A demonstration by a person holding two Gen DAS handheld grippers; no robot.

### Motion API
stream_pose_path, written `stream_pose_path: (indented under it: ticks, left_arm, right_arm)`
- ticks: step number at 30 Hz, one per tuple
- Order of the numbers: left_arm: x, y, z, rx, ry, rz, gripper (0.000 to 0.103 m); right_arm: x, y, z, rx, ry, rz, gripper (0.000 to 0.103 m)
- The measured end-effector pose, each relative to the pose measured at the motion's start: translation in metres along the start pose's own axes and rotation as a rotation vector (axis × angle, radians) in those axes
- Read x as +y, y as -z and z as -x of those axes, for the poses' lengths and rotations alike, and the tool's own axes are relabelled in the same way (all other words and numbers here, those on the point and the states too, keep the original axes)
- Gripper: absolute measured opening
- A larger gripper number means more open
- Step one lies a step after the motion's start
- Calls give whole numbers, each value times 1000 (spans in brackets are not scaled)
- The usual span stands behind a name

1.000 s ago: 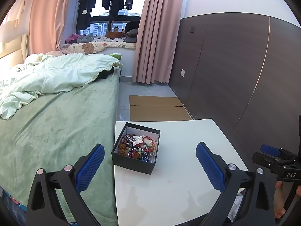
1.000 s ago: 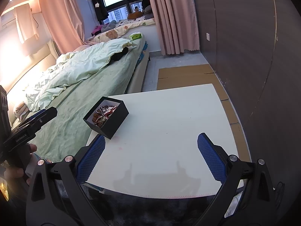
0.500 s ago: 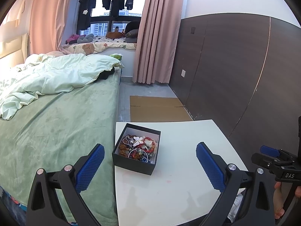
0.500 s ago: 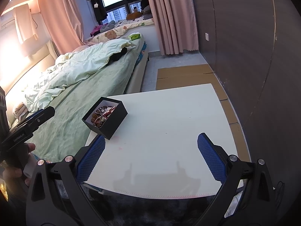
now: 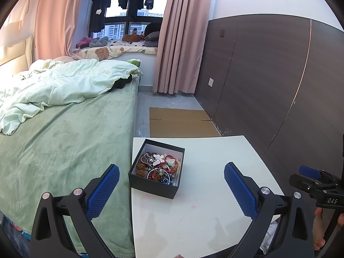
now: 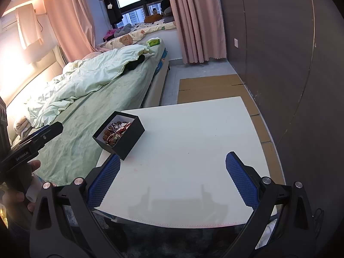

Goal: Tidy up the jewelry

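Observation:
A black open box (image 5: 154,184) with white inner walls stands at the left edge of a white table (image 5: 206,210). It holds a tangle of jewelry (image 5: 160,168): bead bracelets, red cords, white flower pieces. My left gripper (image 5: 171,185) is open and empty, hovering just short of the box. My right gripper (image 6: 172,177) is open and empty above the table's near part; the box (image 6: 126,140) sits to its left with the jewelry (image 6: 116,130) showing. Each gripper shows at the other view's edge.
A bed with green cover (image 5: 64,142) and rumpled duvet (image 5: 64,83) lies against the table's left side. A dark wood-panel wall (image 5: 268,81) runs along the right. Flat cardboard (image 5: 180,122) lies on the floor beyond the table. Pink curtains (image 5: 180,36) hang by the window.
Both views have shifted slightly; the box sits a little closer and more central in the left wrist view. Both grippers stay open and empty.

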State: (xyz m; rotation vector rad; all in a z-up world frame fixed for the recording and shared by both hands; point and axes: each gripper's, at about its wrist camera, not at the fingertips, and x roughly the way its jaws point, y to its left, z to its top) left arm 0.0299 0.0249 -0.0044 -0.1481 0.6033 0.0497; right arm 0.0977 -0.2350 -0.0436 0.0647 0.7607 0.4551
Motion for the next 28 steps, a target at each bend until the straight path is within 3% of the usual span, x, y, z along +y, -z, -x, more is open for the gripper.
stream_pose_path:
  ticks: [12,28]
  left_arm:
    - [0,5,1,-11,3,-13,95]
    - [-5,9,-12,39,-8,-34,95]
  right_arm:
    - [-3,-1,-1,4,-1,4,98]
    - [-2,0,-2,22,3,17,98]
